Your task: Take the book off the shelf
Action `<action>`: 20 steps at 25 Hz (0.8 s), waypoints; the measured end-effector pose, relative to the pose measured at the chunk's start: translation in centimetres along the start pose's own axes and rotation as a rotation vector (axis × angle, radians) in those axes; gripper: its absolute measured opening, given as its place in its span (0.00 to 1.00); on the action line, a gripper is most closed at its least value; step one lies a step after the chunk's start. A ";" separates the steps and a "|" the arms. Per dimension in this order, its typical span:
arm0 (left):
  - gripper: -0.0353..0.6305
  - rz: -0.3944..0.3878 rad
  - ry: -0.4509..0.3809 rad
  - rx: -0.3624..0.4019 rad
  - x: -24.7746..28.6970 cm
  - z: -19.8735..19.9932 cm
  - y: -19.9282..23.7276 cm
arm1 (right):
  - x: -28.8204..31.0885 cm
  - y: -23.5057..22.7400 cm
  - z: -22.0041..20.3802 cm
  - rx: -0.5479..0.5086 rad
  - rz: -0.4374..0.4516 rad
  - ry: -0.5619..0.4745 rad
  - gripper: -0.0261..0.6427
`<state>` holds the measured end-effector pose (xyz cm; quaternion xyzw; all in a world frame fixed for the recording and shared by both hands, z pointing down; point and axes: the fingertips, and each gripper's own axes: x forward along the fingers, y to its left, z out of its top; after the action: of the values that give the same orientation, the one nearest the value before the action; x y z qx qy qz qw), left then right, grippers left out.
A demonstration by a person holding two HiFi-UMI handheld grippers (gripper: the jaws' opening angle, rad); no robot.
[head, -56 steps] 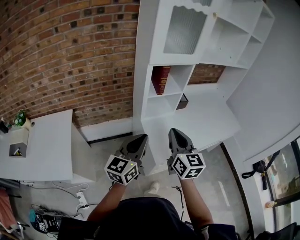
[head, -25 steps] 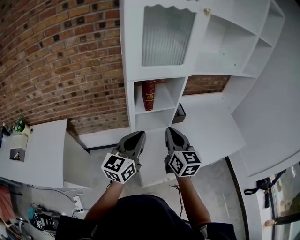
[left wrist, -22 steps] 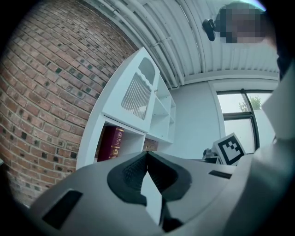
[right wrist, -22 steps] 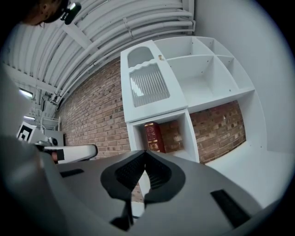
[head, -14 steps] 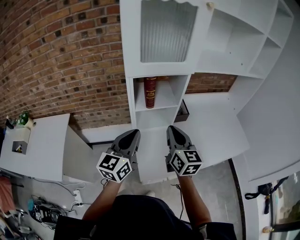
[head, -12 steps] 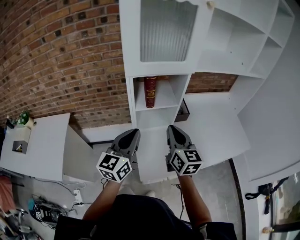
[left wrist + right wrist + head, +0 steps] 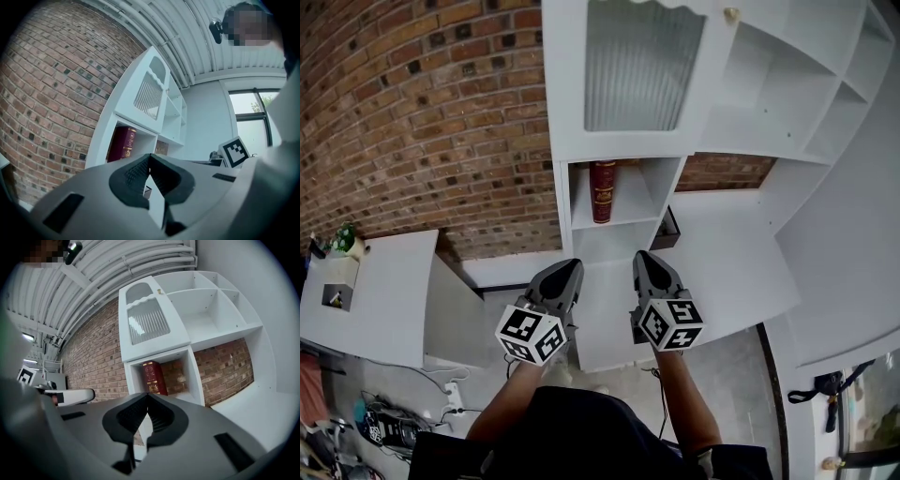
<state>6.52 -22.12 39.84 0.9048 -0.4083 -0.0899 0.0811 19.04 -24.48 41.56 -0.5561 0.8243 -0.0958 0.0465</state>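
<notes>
The book (image 7: 602, 191) is dark red, with gold bands and gold marks on its spine; it stands upright, spine facing out; it sits in a small open cubby (image 7: 636, 201) of the white shelf (image 7: 563, 202), nearer the cubby's left wall than its right; its bottom rests on the cubby floor; the cubby is right under a white door (image 7: 642, 66) with ribbed glass; the left gripper view shows the book (image 7: 123, 143) the same way; so does the right gripper view (image 7: 153, 377).
</notes>
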 end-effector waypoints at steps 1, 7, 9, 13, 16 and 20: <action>0.08 -0.001 -0.002 -0.001 0.2 0.1 0.3 | 0.4 0.0 0.1 -0.002 0.001 0.000 0.06; 0.08 -0.008 0.001 -0.007 1.7 0.8 2.2 | 3.2 0.1 1.0 -0.005 -0.003 -0.007 0.06; 0.08 -0.012 0.001 -0.008 2.2 1.2 2.9 | 4.0 0.1 1.3 -0.003 -0.006 -0.009 0.06; 0.08 -0.020 -0.001 -0.010 3.5 1.8 4.2 | 6.0 -0.2 1.8 -0.004 -0.016 -0.012 0.06; 0.08 -0.020 0.006 -0.017 4.1 1.7 5.4 | 7.4 -0.4 2.0 -0.008 -0.028 -0.013 0.06; 0.08 -0.021 0.018 -0.023 4.7 1.6 6.8 | 9.0 -0.8 2.1 -0.004 -0.046 -0.021 0.07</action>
<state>4.33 -30.23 39.30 0.9088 -0.3970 -0.0874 0.0942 16.74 -33.28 39.93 -0.5759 0.8110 -0.0894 0.0517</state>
